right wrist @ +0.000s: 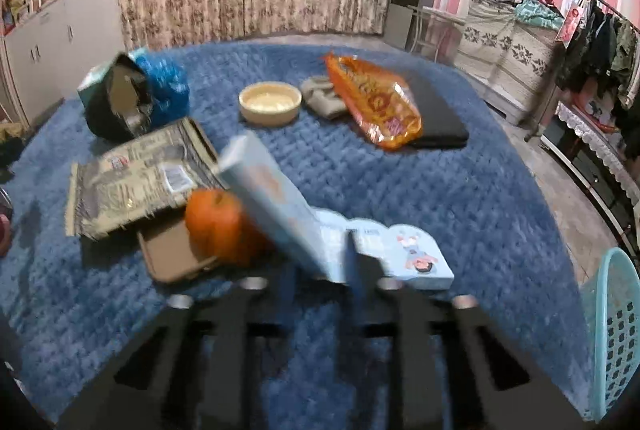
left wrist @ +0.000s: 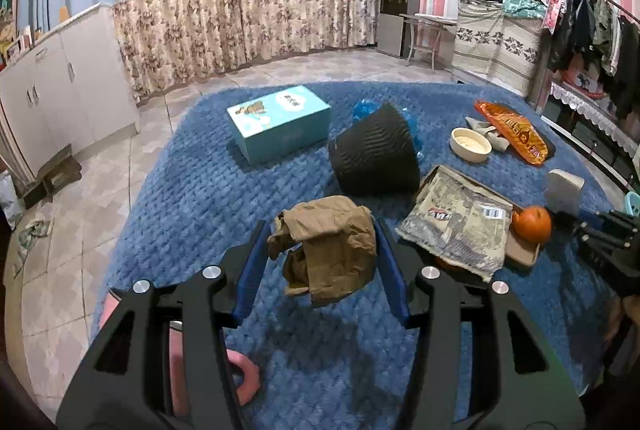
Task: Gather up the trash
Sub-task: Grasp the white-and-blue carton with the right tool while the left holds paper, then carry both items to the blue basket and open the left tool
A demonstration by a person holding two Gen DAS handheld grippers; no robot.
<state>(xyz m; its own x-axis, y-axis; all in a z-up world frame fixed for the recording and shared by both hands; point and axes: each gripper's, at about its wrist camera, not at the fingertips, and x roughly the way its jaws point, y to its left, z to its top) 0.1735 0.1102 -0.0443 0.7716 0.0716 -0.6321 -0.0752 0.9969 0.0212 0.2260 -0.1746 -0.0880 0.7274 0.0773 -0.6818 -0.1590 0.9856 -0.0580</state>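
My left gripper (left wrist: 322,250) is shut on a crumpled brown paper bag (left wrist: 326,246) and holds it above the blue blanket (left wrist: 192,198). A black bin (left wrist: 374,154) lies on its side just beyond, with a blue plastic bag (left wrist: 366,109) behind it. My right gripper (right wrist: 322,262) is shut on a light blue carton (right wrist: 280,206), tilted, beside an orange (right wrist: 218,222). A grey printed wrapper (right wrist: 136,182) lies on a brown tray (right wrist: 172,258). An orange snack bag (right wrist: 376,102) lies further back. The right gripper shows at the left wrist view's right edge (left wrist: 600,234).
A teal box (left wrist: 280,124), a cream bowl (right wrist: 270,102), a grey cloth (right wrist: 322,96) and a black flat case (right wrist: 440,118) lie on the blanket. A turquoise basket (right wrist: 612,334) stands at the right. Tiled floor, white cabinets and a clothes rack surround the bed.
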